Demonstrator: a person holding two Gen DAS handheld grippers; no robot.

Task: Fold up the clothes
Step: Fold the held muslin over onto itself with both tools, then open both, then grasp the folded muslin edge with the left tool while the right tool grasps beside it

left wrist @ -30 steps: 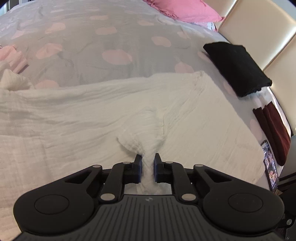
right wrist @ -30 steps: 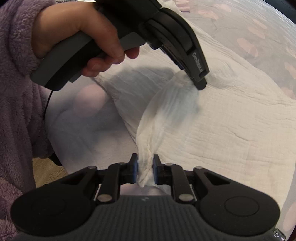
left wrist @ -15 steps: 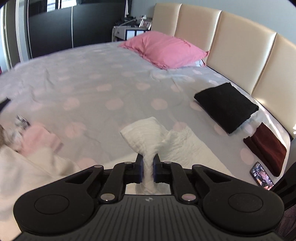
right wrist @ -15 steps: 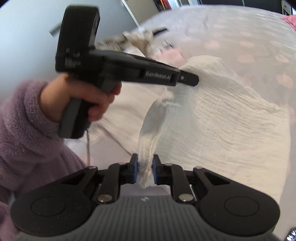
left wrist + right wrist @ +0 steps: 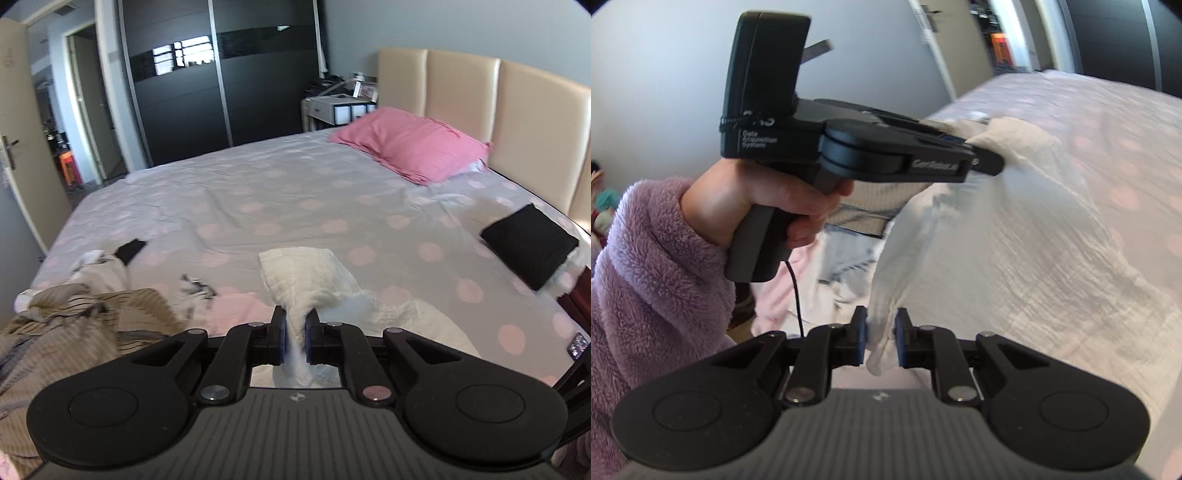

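Left gripper (image 5: pixel 295 338) clamped on bunched corner of white muslin cloth (image 5: pixel 303 273); right gripper (image 5: pixel 881 339) pinching another corner. Cloth lifted above polka-dot bed (image 5: pixel 295 192), draped between both. Unfolded pile (image 5: pixel 74 314) left; black folded garment (image 5: pixel 528 243) right, near headboard.

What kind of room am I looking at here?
Most likely a home bedroom: a wide bed with a spotted cover, a pink pillow against a padded headboard, and a dark sliding-door wardrobe beyond it.
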